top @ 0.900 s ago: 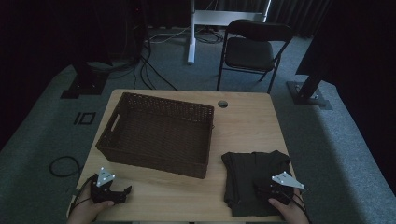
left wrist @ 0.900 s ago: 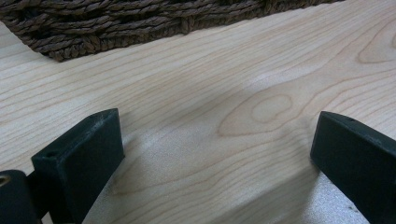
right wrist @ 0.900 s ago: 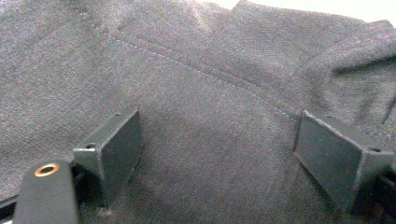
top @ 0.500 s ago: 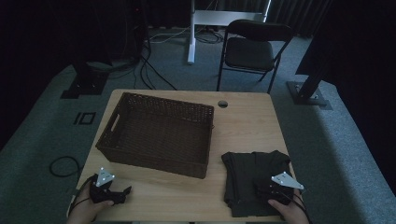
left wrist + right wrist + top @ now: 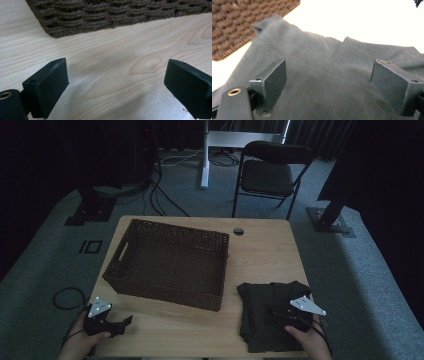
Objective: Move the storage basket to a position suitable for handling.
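High view: wooden table (image 5: 260, 250) on grey carpet (image 5: 45, 265), both grippers' jaws spread wide.

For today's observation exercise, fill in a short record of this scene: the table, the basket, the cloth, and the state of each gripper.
table: light wood, with a small round hole near its far edge
basket: dark woven, on the table's left half, nothing visible inside
cloth: dark, folded, at the near right, beside the basket
left gripper: open, over bare wood near the basket
right gripper: open, over the cloth
beyond the table: folding chair
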